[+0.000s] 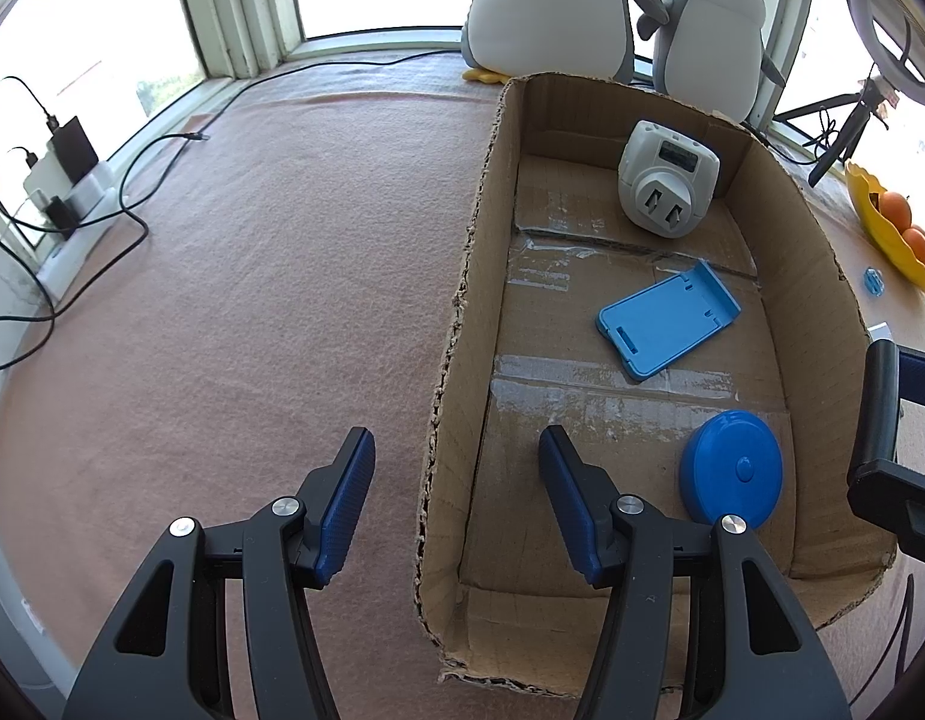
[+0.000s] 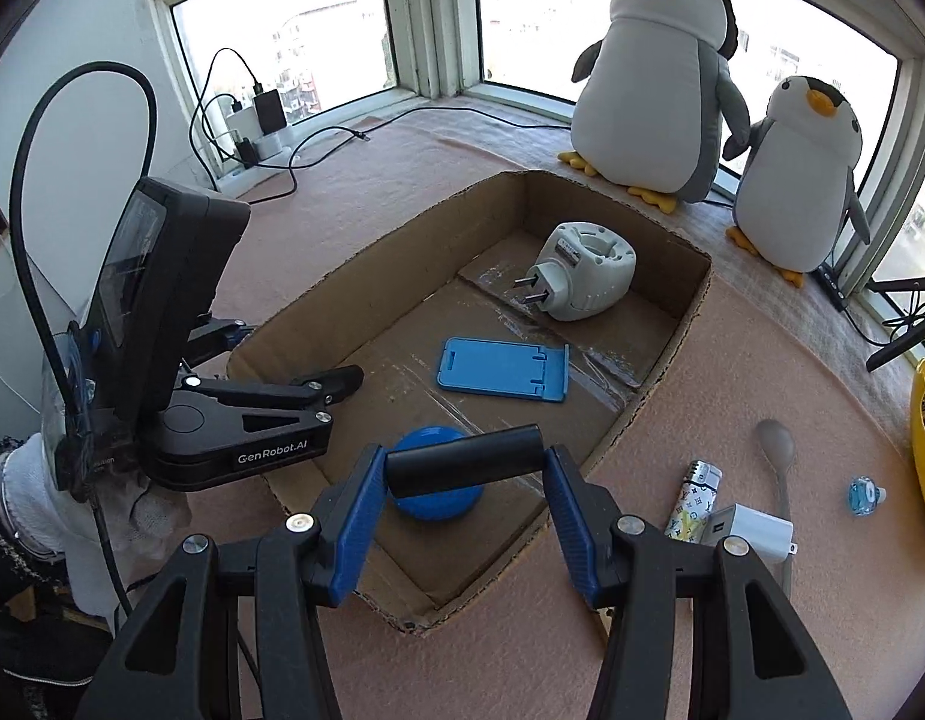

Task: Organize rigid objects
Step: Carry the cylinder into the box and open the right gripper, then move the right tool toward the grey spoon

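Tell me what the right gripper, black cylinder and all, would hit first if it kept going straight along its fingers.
Most likely the round blue plastic disc on the floor of the open cardboard box. It lies directly beyond the black cylinder clamped in the right gripper. How far below it lies is unclear.

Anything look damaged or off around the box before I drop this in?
The cardboard box has ragged, torn rims, and old tape is peeling on its floor. The left claw straddles the box's near wall, gripping nothing. The white plug adapter lies on its side.
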`<state>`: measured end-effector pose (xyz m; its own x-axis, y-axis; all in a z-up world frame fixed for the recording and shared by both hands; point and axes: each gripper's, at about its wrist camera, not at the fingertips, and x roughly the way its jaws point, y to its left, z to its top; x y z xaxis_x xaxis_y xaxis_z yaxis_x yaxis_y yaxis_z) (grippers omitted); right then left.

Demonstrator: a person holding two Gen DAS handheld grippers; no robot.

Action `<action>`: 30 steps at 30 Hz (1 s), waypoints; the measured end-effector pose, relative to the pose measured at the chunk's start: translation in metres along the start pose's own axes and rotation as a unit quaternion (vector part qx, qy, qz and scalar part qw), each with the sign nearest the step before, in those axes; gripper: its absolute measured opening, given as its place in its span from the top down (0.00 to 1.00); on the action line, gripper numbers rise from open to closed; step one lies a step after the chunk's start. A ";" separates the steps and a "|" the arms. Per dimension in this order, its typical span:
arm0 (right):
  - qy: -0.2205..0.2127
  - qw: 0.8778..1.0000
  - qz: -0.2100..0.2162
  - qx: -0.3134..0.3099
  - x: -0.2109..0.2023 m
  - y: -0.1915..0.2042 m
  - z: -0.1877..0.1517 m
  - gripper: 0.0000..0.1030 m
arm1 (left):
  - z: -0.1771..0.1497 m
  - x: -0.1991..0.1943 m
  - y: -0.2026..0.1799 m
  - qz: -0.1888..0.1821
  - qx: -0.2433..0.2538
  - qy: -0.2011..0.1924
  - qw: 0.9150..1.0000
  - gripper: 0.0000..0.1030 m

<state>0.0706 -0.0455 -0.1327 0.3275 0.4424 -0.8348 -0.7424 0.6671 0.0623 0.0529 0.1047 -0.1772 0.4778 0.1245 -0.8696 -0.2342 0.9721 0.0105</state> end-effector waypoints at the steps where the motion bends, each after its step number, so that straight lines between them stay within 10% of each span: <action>1: 0.001 1.000 0.002 0.000 0.001 0.001 0.000 0.52 | 0.000 0.000 0.000 0.000 0.000 0.000 1.000 0.44; 18: -0.009 1.000 0.002 0.020 -0.006 -0.003 0.003 0.38 | 0.000 0.000 0.000 0.000 0.000 0.000 1.000 0.44; 30: -0.057 0.991 -0.042 0.116 -0.054 -0.080 -0.018 0.38 | -0.001 0.000 0.001 0.000 0.001 0.000 1.000 0.44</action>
<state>0.1021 -0.1336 -0.1027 0.4567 0.4349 -0.7761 -0.5589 0.8190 0.1301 0.0519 0.1054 -0.1776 0.4784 0.1249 -0.8692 -0.2334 0.9723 0.0113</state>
